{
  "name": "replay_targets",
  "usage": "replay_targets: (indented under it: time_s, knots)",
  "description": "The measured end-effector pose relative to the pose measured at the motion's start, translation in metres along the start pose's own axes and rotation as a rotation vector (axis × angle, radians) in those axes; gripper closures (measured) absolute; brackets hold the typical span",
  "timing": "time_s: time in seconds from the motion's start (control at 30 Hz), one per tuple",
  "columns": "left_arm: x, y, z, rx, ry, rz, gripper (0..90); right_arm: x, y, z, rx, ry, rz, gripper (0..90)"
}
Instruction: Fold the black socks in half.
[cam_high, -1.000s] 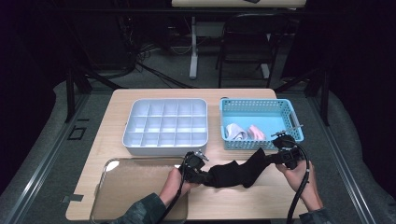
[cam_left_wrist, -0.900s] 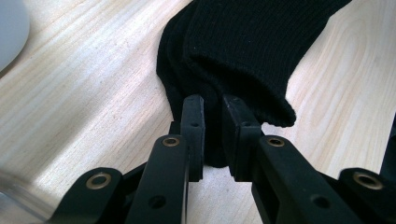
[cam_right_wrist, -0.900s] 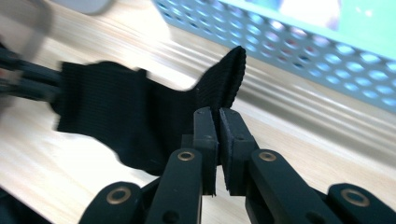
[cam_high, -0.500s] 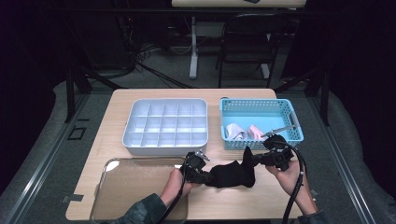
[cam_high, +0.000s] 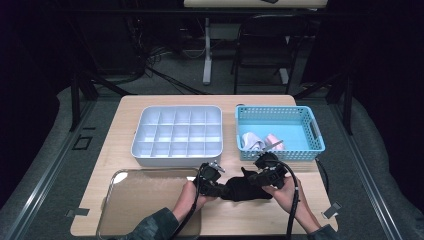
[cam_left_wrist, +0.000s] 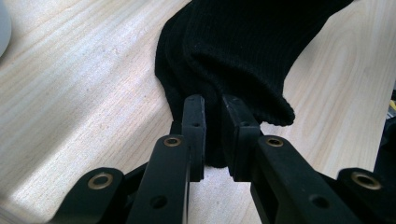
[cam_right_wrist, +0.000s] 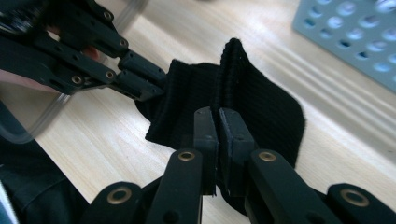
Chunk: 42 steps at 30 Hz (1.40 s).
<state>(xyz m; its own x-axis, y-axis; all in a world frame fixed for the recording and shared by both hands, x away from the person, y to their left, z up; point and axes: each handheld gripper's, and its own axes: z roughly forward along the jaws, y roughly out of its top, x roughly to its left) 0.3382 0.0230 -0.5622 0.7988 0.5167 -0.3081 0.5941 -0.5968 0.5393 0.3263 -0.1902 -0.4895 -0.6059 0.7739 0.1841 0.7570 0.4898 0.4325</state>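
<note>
A black sock (cam_high: 246, 187) lies on the bare wood of the table (cam_high: 125, 115), near the front edge, between the two grippers and just in front of the blue basket (cam_high: 315, 131). It is bunched and partly doubled over, a ridge of fabric standing up at its middle.

The left gripper (cam_left_wrist: 212, 122) is closed on one end of the sock, jaws nearly together with ribbed knit pinched between them. That end is held low to the wood, seemingly as an anchor.

The right gripper (cam_right_wrist: 217, 122) is clamped on the other end, jaws pressed tight on a fold. Both ends are held close together, so a fold is judged to be in progress.

The white divided tray (cam_high: 177, 134) sits behind, compartments empty; it is probably where the folded sock goes. Pale folded items (cam_high: 260, 141) rest in the basket. A clear tray (cam_high: 145, 200) lies at the front left.
</note>
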Motion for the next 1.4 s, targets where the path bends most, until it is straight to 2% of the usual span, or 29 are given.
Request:
replay_targets:
  time_s: [0.03,0.1,0.2,0.37,0.5,0.67,0.8,0.87,0.9,1.07,1.17,1.27,1.3,1.4]
  knots:
    - [0.0,0.0,0.0,-0.001,0.0,-0.001,80.0,0.0,0.0,0.002,0.023,0.004,-0.012,86.3]
    - [0.0,0.0,0.001,-0.003,-0.001,0.0,80.1,0.003,0.0,0.008,0.016,0.011,-0.001,86.3]
    - [-0.001,0.0,0.001,-0.005,-0.005,-0.003,80.1,0.007,0.001,0.013,0.049,0.019,-0.03,86.3]
    - [-0.002,0.0,0.002,-0.005,-0.003,-0.003,80.0,0.014,0.003,0.02,0.045,0.025,-0.028,86.2]
    - [-0.002,0.0,0.002,-0.006,-0.004,-0.005,79.8,0.013,0.001,0.032,0.1,0.023,-0.044,86.1]
    - [-0.001,0.0,0.002,0.004,-0.007,-0.005,77.9,0.015,-0.001,0.043,0.127,0.039,-0.034,85.5]
    - [-0.001,0.001,0.001,0.009,-0.012,-0.008,72.5,0.012,-0.002,0.047,0.147,0.056,-0.038,82.5]
    - [-0.002,0.001,-0.001,0.017,-0.01,-0.001,69.3,0.011,-0.002,0.047,0.129,0.084,-0.017,77.6]
    - [-0.002,0.002,-0.002,0.015,-0.011,0.0,68.0,0.009,-0.001,0.045,0.145,0.097,-0.033,74.8]
    - [-0.002,0.003,-0.007,0.01,-0.005,-0.008,58.8,0.005,-0.001,0.034,0.117,0.141,-0.019,66.1]
    - [-0.002,0.004,-0.011,-0.008,0.001,-0.021,53.8,-0.001,-0.003,0.02,0.058,0.182,0.009,63.7]
    - [-0.002,0.005,-0.013,-0.021,0.006,-0.023,50.7,-0.008,-0.005,0.004,-0.01,0.176,0.04,62.4]
    - [-0.002,0.006,-0.013,-0.023,0.009,-0.023,50.0,-0.011,-0.007,-0.002,-0.019,0.166,0.042,62.1]
    - [-0.002,0.006,-0.011,-0.019,0.007,-0.029,48.7,-0.026,-0.013,-0.013,-0.072,0.138,0.091,61.6]
